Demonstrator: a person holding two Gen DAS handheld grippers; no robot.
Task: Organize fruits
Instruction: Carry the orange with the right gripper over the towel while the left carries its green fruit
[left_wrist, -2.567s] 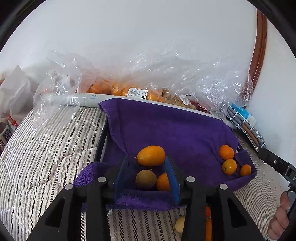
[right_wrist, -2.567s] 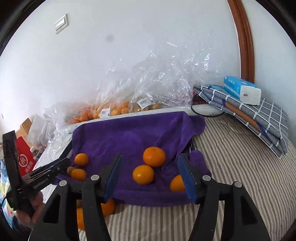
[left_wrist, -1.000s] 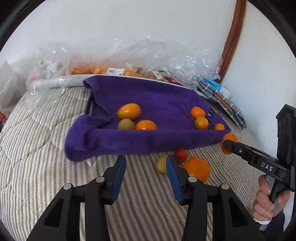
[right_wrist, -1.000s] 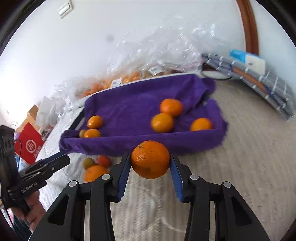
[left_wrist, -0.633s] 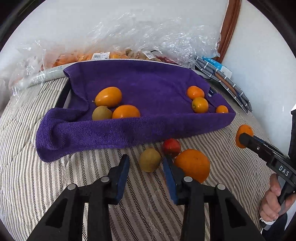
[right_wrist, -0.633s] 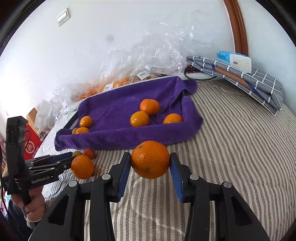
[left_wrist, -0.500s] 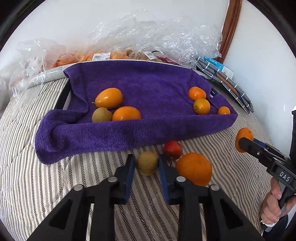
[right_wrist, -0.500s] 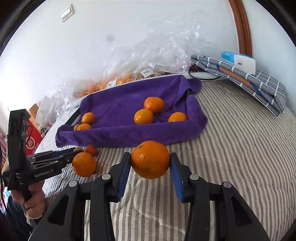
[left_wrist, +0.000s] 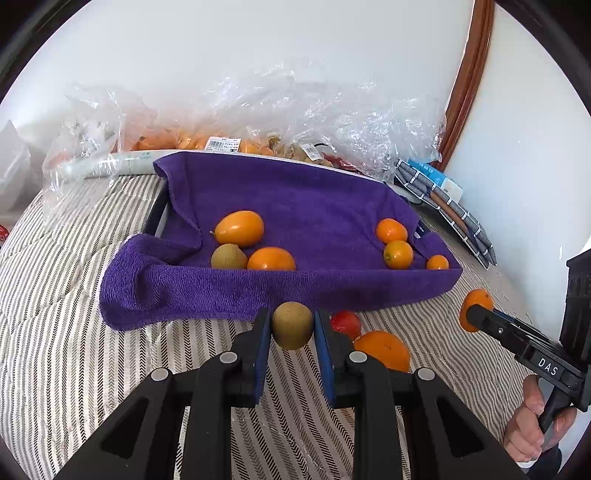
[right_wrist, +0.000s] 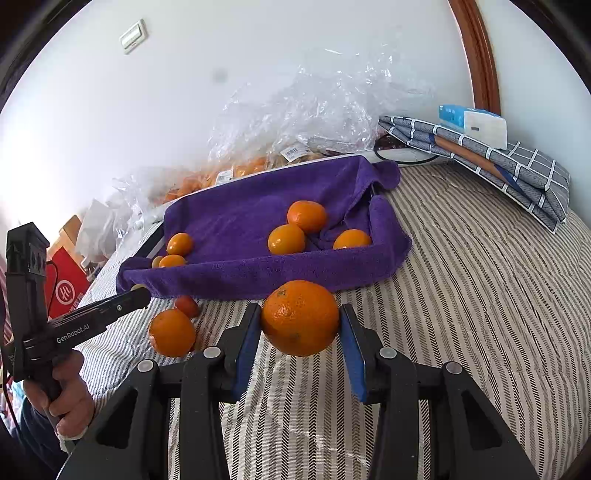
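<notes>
My left gripper (left_wrist: 290, 326) is shut on a greenish-brown kiwi-like fruit (left_wrist: 291, 322), just in front of the purple towel-lined tray (left_wrist: 295, 199). My right gripper (right_wrist: 300, 325) is shut on a big orange (right_wrist: 300, 314), before the tray's (right_wrist: 236, 218) near right corner. In the tray lie an oval orange fruit (left_wrist: 240, 228), a kiwi (left_wrist: 228, 257) and an orange (left_wrist: 270, 259) at the left, and three small oranges (left_wrist: 398, 254) at the right. A small red fruit (left_wrist: 345, 322) and a large orange (left_wrist: 382, 349) rest on the striped bedcover.
Clear plastic bags (left_wrist: 295, 122) with more fruit lie behind the tray against the wall. A folded checked cloth (right_wrist: 498, 162) with a tissue pack (right_wrist: 472, 122) sits at the back right. A red box (right_wrist: 68, 291) stands off the bed's left side.
My left gripper came forward over the greenish-brown fruit and shut on it; the fruit now sits between the pads. The right gripper kept its orange and shifted only slightly.
</notes>
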